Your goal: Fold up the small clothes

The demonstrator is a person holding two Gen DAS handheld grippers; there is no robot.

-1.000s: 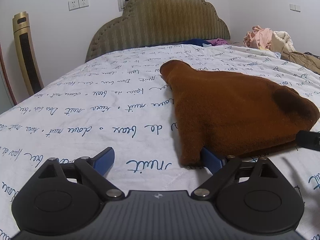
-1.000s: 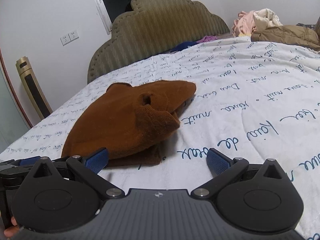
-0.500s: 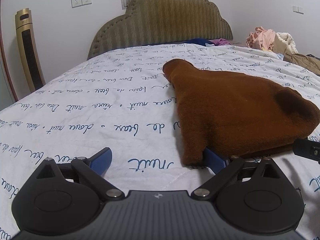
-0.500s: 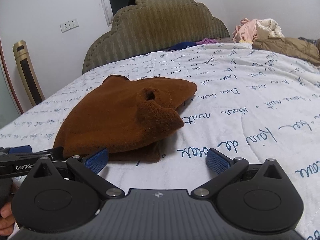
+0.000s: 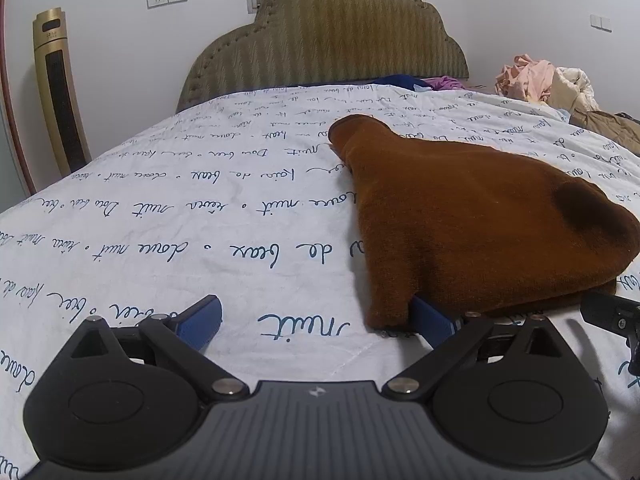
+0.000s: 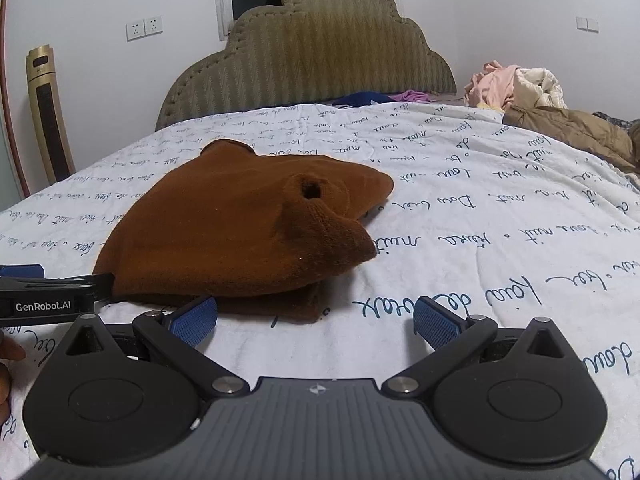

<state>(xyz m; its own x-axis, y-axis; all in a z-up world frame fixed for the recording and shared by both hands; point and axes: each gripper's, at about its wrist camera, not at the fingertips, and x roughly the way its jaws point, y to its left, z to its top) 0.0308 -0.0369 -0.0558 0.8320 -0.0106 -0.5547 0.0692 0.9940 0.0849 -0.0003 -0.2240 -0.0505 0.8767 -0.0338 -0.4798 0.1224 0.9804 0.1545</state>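
A brown fleece garment (image 5: pixel 472 216) lies folded on the bed, a sleeve cuff (image 6: pixel 310 190) turned up on top. My left gripper (image 5: pixel 316 320) sits low at the garment's near left corner. Its jaws are opening, and that corner lies just inside the right fingertip (image 5: pixel 432 318) without being pinched. My right gripper (image 6: pixel 316 322) stands open at the garment's (image 6: pixel 224 232) near right corner, whose folded edge lies between the fingertips, untouched. The left gripper's (image 6: pixel 48 300) body shows at the left edge of the right wrist view.
The white quilt (image 5: pixel 200 208) with blue script covers the bed, and an olive padded headboard (image 5: pixel 332 40) stands behind it. A pile of clothes (image 6: pixel 520 88) and a tan jacket (image 6: pixel 572 132) lie at the far right. A gold tower unit (image 5: pixel 56 92) stands by the left wall.
The left jaws have spread a little wider beside the garment's corner. The right gripper has rolled to level and shifted slightly, so the left gripper now shows more in its view. The garment has not moved.
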